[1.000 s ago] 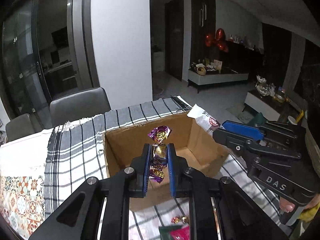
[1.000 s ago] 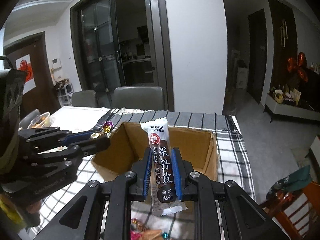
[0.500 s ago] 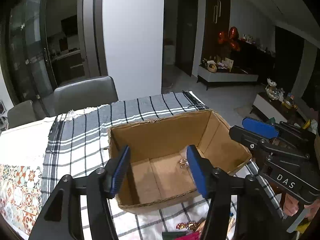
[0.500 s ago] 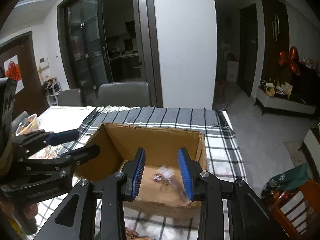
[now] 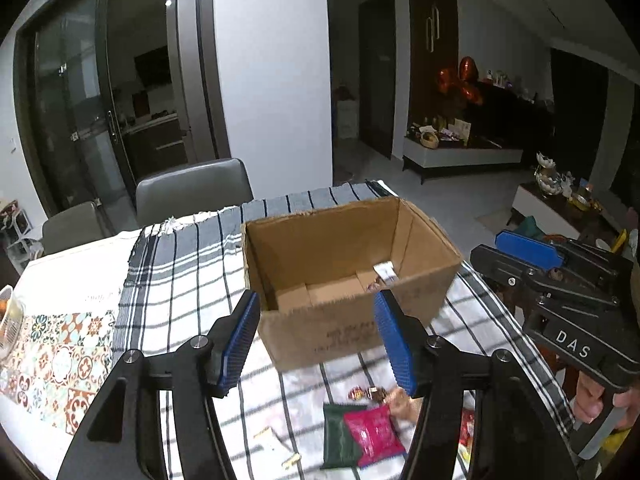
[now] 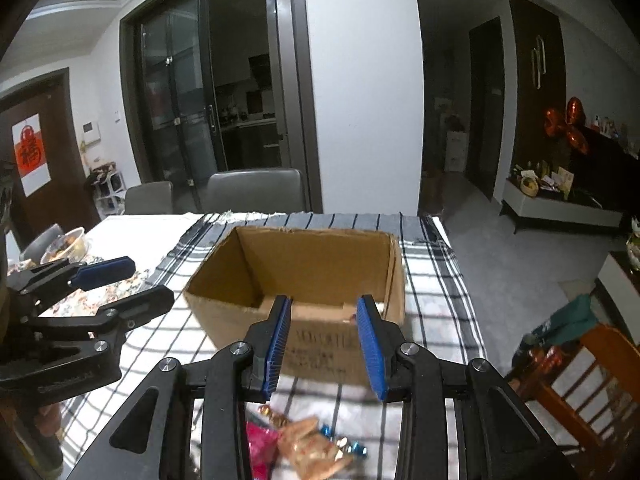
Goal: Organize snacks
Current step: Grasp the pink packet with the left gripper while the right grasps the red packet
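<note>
Surface (image 5: 80, 264): long, covered by a black-and-white plaid cloth (image 5: 180, 280), with a patterned tile-print mat (image 5: 52, 352) at its 9 o'clock end. Two grey chairs (image 6: 256, 190) stand at the 12 o'clock side.

Cardboard box (image 5: 348, 276): open-topped, sits on the plaid cloth around the middle of the surface. On its floor, toward the 3 o'clock wall, the white end of a snack wrapper (image 5: 385, 271) shows; a small candy seems to lie just beside it, too small to be sure.

Left gripper (image 5: 320, 340): jaws apart, nothing between the blue pads; they have just been opening. It hangs at the box's 6 o'clock side, pointing down toward the near wall.

Right gripper (image 6: 324, 344): jaws apart by a narrower gap, nothing between them, also just opened. It hangs near the same wall, at 3 o'clock of the left one. A hand (image 5: 600, 398) grips its handle.

Loose snacks on the cloth at 6 o'clock of the box: a pink packet (image 5: 372, 436) overlapping a dark green packet (image 5: 336, 436), a crinkled tan wrapper (image 6: 316, 448), a few small foil candies (image 5: 366, 392), blurred.

Bowl of food (image 6: 68, 244): at the far 9 o'clock corner.
</note>
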The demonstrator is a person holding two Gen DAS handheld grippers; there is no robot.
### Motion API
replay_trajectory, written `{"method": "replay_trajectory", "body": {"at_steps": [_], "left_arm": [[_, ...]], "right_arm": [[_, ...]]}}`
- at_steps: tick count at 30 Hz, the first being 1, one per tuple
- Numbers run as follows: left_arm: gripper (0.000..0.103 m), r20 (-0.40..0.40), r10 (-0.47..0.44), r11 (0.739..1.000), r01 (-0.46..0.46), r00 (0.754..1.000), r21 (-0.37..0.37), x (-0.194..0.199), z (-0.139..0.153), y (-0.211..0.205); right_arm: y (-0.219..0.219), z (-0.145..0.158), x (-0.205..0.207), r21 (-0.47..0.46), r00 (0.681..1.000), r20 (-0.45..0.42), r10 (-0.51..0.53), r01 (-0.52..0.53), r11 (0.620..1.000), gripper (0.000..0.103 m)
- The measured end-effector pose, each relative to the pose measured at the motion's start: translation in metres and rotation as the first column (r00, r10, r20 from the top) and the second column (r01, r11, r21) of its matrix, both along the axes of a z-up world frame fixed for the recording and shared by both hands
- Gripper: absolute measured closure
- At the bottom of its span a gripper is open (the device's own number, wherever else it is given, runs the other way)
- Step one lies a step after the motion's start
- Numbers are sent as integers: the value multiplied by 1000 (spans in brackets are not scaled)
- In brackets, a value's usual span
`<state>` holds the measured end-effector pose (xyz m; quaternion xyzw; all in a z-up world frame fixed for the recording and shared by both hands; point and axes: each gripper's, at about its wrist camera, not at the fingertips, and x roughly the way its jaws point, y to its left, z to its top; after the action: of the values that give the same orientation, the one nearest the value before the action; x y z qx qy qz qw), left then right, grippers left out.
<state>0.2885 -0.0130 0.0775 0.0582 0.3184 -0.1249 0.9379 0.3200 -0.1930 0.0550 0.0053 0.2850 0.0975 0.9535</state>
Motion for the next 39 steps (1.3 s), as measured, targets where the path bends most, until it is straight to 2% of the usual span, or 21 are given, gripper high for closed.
{"method": "replay_trajectory", "body": {"at_steps": [8,14,29,39], "left_arm": [[44,18,-27,1000,26,999,8,-41,-6,-5],[44,-4,-42,999,42,999,3,-60,-21,-7],[44,-122,-80,997,78,989,-15,-82,-83,-12],[44,-211,-102,995,99,972,-23,-76,-121,-18]], "right_arm": [[-7,-4,-43,41,999,7,-47,47,998,68],[-10,-15,-67,47,997,4,-76,76,996,68],[-19,-77,-94,101,982,-142,-124,138,985,68],[-25,-119,-98,118,954,-250,-162,197,973,68]]}}
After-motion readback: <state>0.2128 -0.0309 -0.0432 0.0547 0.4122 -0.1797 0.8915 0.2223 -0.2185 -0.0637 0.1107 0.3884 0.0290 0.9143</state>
